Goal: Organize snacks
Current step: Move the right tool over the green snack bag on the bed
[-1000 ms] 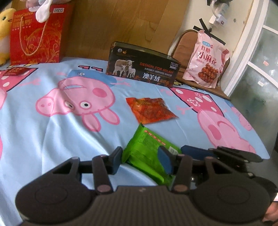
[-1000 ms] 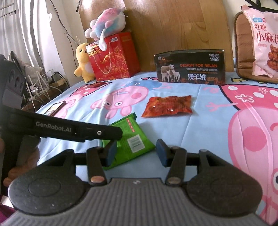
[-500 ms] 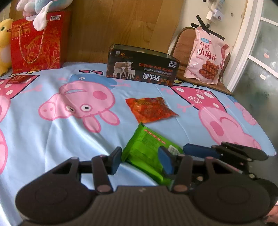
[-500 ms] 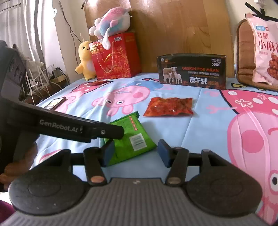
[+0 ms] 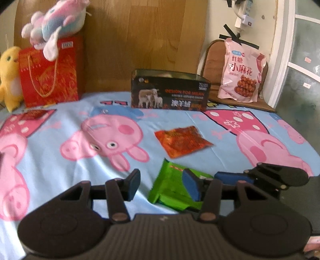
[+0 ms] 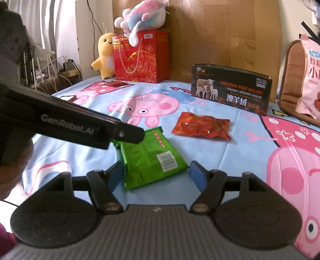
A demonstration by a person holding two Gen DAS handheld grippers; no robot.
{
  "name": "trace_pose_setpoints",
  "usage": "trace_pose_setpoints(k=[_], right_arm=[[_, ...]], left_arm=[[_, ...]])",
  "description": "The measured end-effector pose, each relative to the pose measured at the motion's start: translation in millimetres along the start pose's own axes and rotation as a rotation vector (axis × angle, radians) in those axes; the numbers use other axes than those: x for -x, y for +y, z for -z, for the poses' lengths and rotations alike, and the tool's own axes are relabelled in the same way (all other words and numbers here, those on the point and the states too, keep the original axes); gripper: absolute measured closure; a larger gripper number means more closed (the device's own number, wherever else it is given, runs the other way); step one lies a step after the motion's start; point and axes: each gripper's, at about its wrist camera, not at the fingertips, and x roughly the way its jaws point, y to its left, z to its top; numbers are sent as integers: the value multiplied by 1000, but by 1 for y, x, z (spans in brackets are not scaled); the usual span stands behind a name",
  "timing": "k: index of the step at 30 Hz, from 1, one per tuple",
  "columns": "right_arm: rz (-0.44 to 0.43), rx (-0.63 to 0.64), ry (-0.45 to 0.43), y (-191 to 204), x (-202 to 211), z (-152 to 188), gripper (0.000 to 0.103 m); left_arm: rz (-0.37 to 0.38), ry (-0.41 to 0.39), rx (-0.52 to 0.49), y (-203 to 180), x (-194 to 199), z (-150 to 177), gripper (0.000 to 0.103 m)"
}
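Both tools hover low over a bed point(image 5: 50, 128) covered with a blue cartoon-pig sheet. The right tool point(image 6: 157, 176) has its jaws apart and widening, and the near end of the green snack packet point(image 6: 149, 158) lies between the blue pads without either pad pressing on it. The left tool point(image 5: 162, 185) also has its jaws apart and opening slightly; the same green packet sits at its right pad, mostly off to the right of the gap, and nothing is gripped. The packet lies flat on the sheet at the near edge of the bed. Just beyond it, a little to the right, lies an orange-red snack packet point(image 6: 202, 125), apart from the green one. Farther back stands a dark open box point(image 6: 232, 89) printed with sheep. A pink snack bag point(image 5: 241, 71) leans at the far right, and a red gift bag point(image 5: 49, 71) topped by a plush toy point(image 5: 55, 19) stands at the far left.
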Motion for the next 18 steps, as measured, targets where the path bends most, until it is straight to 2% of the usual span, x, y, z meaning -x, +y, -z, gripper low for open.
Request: trace_pose_setpoints(k=[2,12,18], right_arm=[[2,3,-1,0,-2,-1,30],[10,8,-15,1,2,2,32],[7,0,-18,-4,6,4,32]], left_arm=[[-27,-10,0,1,1,-1,49],[-120,-24,-41,5,-5,-3,44],[-121,-10,-30,10,-9,-4,41]])
